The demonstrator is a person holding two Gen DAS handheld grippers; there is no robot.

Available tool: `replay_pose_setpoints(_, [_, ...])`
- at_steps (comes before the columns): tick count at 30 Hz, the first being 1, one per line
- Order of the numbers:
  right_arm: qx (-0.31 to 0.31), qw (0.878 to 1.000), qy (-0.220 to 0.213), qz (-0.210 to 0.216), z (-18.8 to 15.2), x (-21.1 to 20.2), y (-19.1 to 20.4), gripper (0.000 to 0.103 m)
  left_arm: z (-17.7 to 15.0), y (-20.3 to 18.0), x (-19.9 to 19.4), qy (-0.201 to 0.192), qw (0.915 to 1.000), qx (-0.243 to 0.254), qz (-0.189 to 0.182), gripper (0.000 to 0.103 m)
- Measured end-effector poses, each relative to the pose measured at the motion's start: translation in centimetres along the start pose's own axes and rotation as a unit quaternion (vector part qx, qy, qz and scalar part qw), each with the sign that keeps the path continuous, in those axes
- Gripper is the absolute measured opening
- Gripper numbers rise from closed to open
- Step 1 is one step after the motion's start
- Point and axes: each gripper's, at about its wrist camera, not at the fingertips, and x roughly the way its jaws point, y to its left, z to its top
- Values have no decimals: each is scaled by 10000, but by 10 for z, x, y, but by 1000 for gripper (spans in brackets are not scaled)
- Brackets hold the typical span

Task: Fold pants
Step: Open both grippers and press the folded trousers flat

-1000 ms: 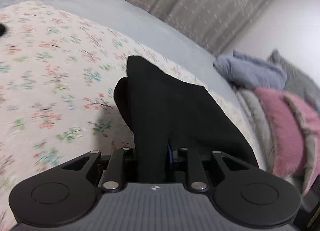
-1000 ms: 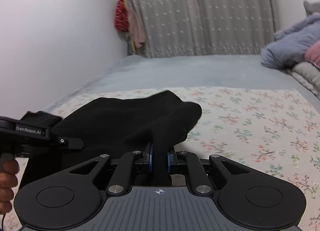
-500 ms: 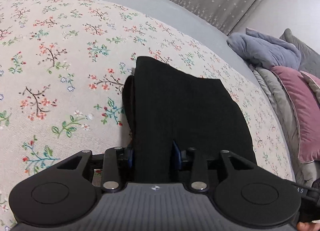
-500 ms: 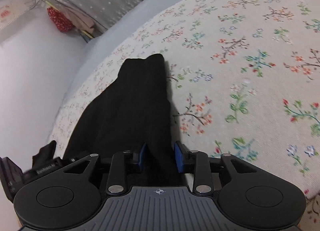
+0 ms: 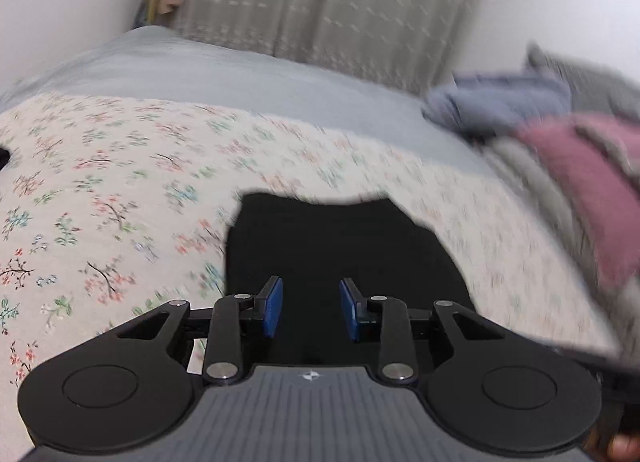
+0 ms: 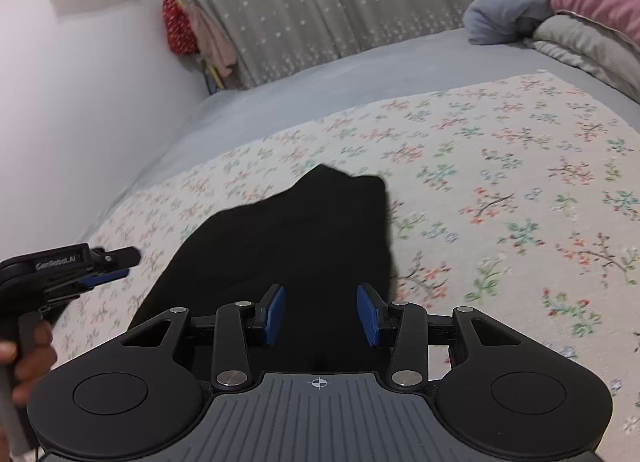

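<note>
We are seeing the black pants (image 5: 340, 246) lying folded on the floral bedspread (image 5: 100, 189) of the bed, reaching toward 12 o'clock from both cameras. Left gripper (image 5: 311, 312): jaws standing apart, blue pads either side of the cloth, gripping nothing. Right gripper (image 6: 321, 316): jaws likewise apart over the near end of the pants. From the right wrist we are seeing the left gripper at 9 o'clock. Pillows (image 6: 560, 9) are piling at 1 o'clock; the left view is blurring.
</note>
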Motion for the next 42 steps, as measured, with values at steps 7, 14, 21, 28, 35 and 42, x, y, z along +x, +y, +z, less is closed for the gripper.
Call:
replay_pose_setpoints(7, [-208, 9975, 594, -324, -34, 28, 3, 39, -25, 5, 37, 646, 9949, 231, 742, 43])
replay_pose_setpoints(14, [-275, 9969, 592, -434, -46, 11, 11, 39, -32, -5, 32, 623, 9913, 581, 1000, 43])
replay_pose_setpoints(21, [-507, 9957, 570, -534, -59, -7, 18, 39, -42, -12, 23, 481, 9890, 743, 1183, 43])
replay_pose_setpoints(28, [-1005, 9905, 446, -823, -79, -19, 31, 39, -53, -34, 18, 324, 9812, 1089, 1559, 48])
replay_pose_setpoints(35, [-913, 9902, 726, -773, -82, -20, 28, 41, -57, -39, 18, 446, 9787, 1173, 1622, 53])
replay_pose_setpoints(42, [-824, 9930, 589, -614, -73, -30, 33, 41, -59, -34, -5, 652, 9868, 625, 1342, 55])
